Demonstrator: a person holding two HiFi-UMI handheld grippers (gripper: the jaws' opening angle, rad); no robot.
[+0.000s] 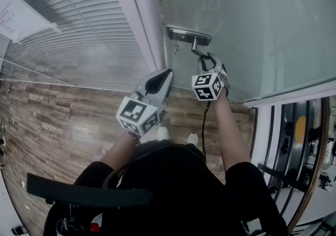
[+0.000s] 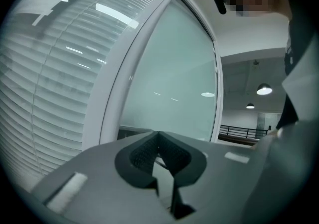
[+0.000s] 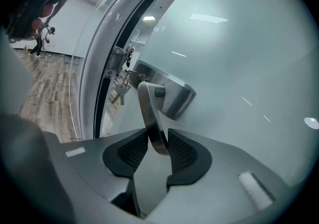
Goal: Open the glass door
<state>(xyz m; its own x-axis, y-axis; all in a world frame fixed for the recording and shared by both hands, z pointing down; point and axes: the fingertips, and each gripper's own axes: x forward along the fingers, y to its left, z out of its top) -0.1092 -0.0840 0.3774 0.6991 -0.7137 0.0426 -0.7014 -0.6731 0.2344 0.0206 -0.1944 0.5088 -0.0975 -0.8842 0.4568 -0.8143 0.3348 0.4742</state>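
The frosted glass door (image 1: 252,20) carries a steel lock plate (image 1: 188,34) with a bent lever handle (image 1: 202,54), and keys (image 1: 177,46) hang beside it. My right gripper (image 1: 210,64) is shut on the handle's lower end. In the right gripper view the handle (image 3: 152,118) sits pinched between both ribbed pads of the right gripper (image 3: 158,141), below the round lock housing (image 3: 172,91). My left gripper (image 1: 163,77) hovers to the left of the handle, shut and empty. In its own view the left gripper (image 2: 158,136) faces the white door frame (image 2: 129,83).
White slatted blinds (image 1: 89,14) fill the pane left of the frame. A wooden floor (image 1: 63,119) lies below. A dark strip (image 3: 107,83) runs between the door's edge and the frame. Black railings (image 1: 294,140) stand at the right. A person (image 3: 40,41) is far off.
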